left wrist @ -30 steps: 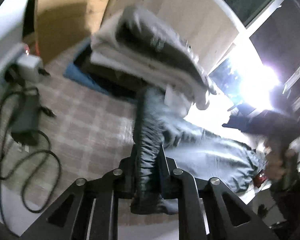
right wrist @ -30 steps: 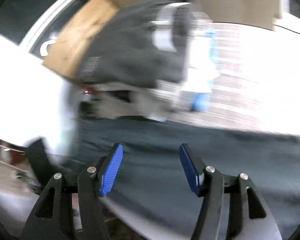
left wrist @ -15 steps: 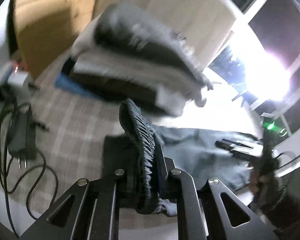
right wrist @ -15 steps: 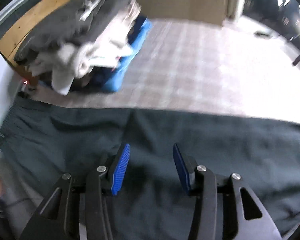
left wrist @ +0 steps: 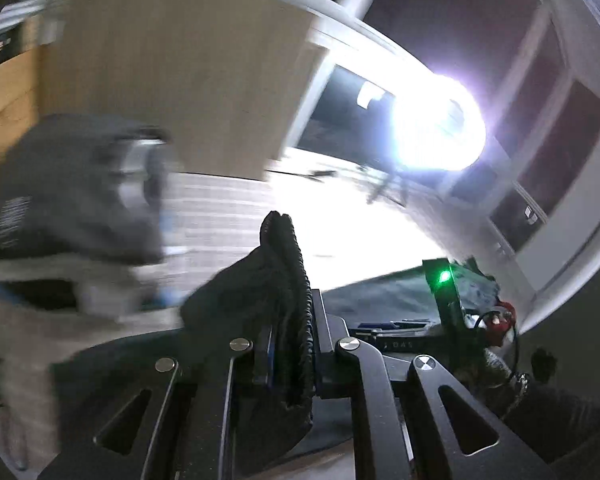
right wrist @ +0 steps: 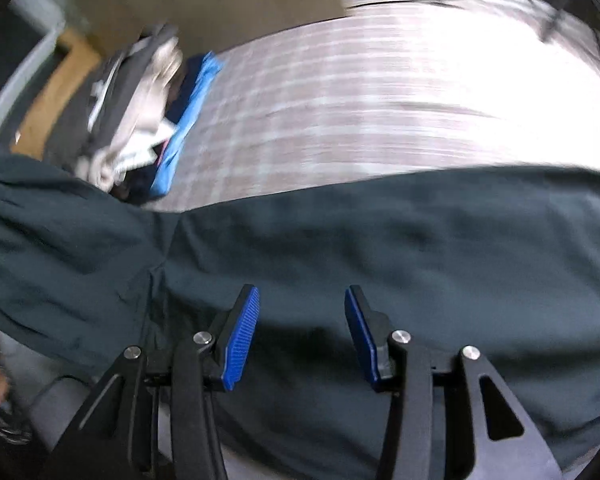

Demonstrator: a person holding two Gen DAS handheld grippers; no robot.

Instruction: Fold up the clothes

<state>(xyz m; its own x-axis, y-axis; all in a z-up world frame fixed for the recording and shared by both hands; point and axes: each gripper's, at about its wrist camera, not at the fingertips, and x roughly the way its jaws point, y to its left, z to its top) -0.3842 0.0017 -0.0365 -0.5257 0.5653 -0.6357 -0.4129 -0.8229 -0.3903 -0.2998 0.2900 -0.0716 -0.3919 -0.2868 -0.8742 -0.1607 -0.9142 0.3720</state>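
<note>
Left gripper (left wrist: 290, 344) is clamped narrow on the gathered elastic waistband (left wrist: 296, 280) of the dark trousers (right wrist: 380, 232), bunched cloth sticking up past the fingertips and hanging below the jaws. Right gripper (right wrist: 302, 336) has jaws part-open, nothing pinched; they closed in a bit within the last second, and the trousers lie spread flat under and beyond the blue pads (right wrist: 242, 340). Pile of folded clothes (right wrist: 132, 104) sits on the checked cover (right wrist: 340, 112), well beyond the jaws, to their left.
</note>
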